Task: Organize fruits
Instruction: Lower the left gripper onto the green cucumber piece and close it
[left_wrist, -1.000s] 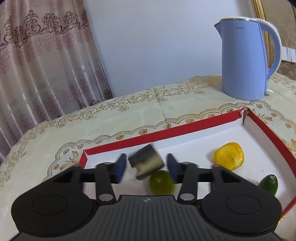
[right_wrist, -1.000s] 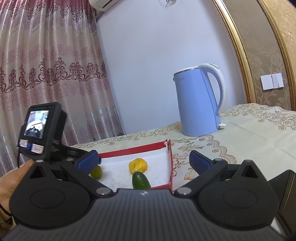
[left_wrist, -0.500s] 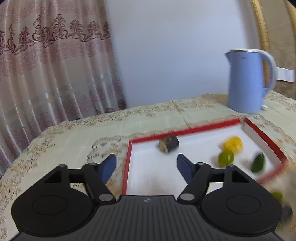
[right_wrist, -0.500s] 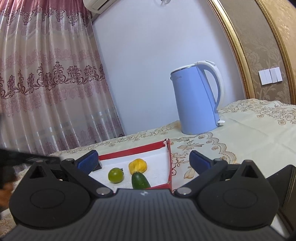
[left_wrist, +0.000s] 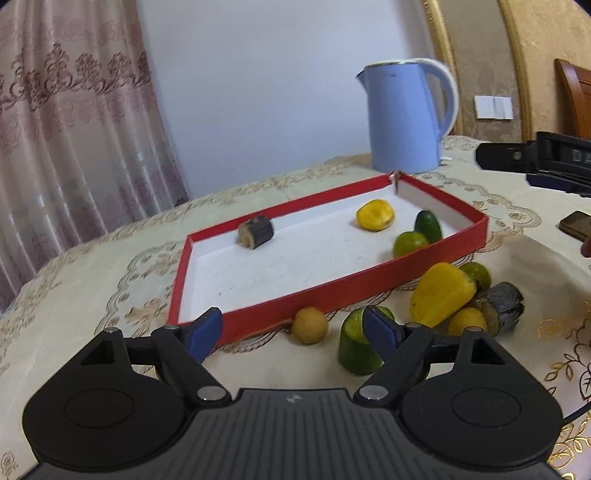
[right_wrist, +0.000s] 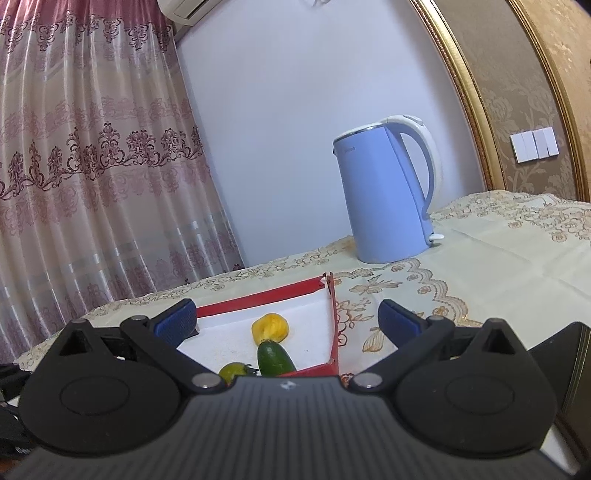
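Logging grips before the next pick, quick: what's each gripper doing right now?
Left gripper: open, holding nothing; its jaws have just been opening.
Right gripper: open, holding nothing.

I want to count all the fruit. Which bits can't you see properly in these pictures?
- Green fruit, right wrist view: lower half hidden behind the gripper body.
- Small yellow fruit, left wrist view: partly covered by the left gripper's finger.
- Phone, left wrist view: cut off by the picture edge.
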